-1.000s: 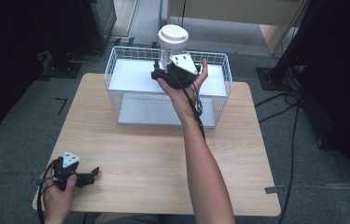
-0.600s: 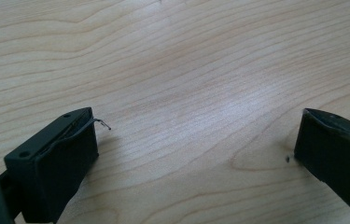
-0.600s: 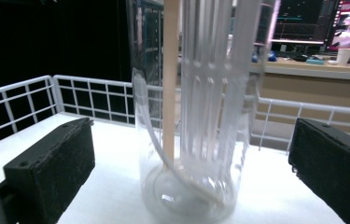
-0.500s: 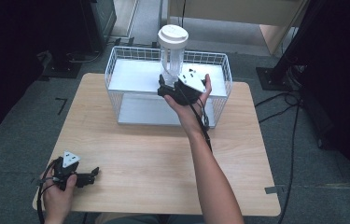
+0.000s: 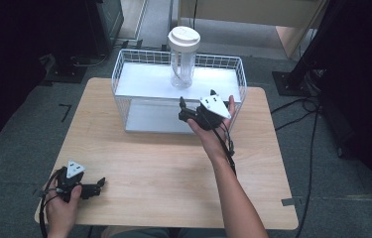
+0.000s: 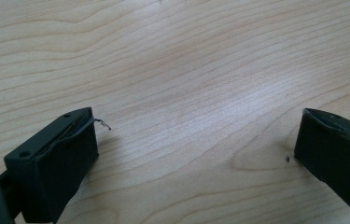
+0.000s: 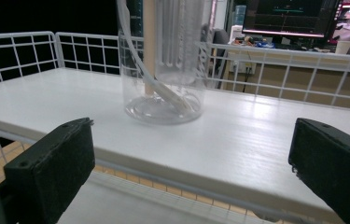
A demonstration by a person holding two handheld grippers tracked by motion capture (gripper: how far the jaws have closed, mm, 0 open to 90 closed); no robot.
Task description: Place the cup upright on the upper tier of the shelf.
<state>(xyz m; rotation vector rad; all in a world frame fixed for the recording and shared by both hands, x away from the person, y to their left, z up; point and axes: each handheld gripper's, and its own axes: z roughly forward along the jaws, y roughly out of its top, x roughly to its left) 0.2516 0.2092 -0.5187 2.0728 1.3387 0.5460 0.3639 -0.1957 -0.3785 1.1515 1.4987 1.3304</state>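
While the cup (image 5: 183,57) stands on the shelf (image 5: 144,82), both grippers (left (image 5: 96,184), right (image 5: 186,106)) gape empty.

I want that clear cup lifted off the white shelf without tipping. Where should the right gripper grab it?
Probably the clear cup at mid-body, below its white lid, approached level from the person's side where the right gripper faces it. It stands upright with straight walls; the wire rack fences the other sides.
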